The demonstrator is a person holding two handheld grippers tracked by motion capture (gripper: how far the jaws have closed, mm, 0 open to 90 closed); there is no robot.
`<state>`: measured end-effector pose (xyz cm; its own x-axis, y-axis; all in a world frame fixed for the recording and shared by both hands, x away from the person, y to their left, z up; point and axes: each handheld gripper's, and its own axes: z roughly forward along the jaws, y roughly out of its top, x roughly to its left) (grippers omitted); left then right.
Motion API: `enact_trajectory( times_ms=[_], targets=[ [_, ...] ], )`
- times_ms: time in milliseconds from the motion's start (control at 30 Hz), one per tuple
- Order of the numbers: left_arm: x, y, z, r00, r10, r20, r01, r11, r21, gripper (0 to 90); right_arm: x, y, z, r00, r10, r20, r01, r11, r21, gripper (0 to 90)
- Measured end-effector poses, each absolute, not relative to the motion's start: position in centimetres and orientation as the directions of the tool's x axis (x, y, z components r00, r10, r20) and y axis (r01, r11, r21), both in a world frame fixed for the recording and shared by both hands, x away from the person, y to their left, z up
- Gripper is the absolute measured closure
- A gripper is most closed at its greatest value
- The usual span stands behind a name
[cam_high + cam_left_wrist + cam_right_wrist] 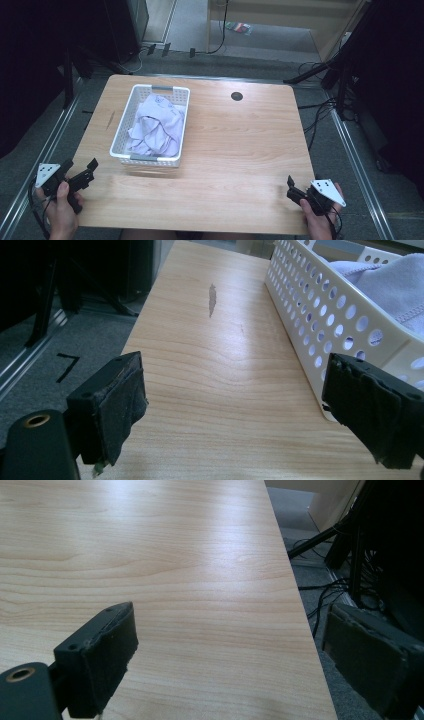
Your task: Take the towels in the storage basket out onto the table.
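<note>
A white perforated basket [124,131] stands on the left half of the wooden table [235,150], with a crumpled pale lilac cloth [157,127] inside it. My left gripper [80,170] is held at the table's near left corner, jaws wide apart and empty. In the left gripper view its pads [112,407] frame bare wood, with the basket's wall [320,315] and the cloth [395,285] to the right. My right gripper [291,188] is at the near right corner, open and empty; its pads [102,652] straddle the table's right edge.
A dark round grommet hole [236,96] sits near the table's far edge. A dark scuff [212,299] marks the wood left of the basket. Cables [320,112] and dark stand legs [310,72] lie on the grey floor to the right. Metal rails [45,150] run along both sides.
</note>
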<state>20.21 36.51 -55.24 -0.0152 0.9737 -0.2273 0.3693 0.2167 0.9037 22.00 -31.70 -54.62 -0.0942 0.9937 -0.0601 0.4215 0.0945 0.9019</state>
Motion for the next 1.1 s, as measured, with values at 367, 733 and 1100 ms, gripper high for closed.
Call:
enact_trajectory(
  times_ms=[367,733,1100],
  targets=[
    [20.1,36.5,-55.2,-0.024,0.976,-0.215,0.379,0.208,0.902,9.0,22.0,-31.7,-54.6,-0.094,0.994,-0.06,0.421,0.094,0.902,7.7],
    [19.3,36.0,-53.3,0.047,0.974,-0.221,0.38,0.187,0.906,0.0,22.0,-31.8,-54.6,-0.088,0.995,-0.056,0.42,0.088,0.903,7.7],
    [20.1,34.8,-49.8,0.083,0.982,-0.169,0.398,0.123,0.909,0.0,22.0,-31.8,-54.6,-0.089,0.995,-0.05,0.42,0.083,0.904,7.7]
  ],
)
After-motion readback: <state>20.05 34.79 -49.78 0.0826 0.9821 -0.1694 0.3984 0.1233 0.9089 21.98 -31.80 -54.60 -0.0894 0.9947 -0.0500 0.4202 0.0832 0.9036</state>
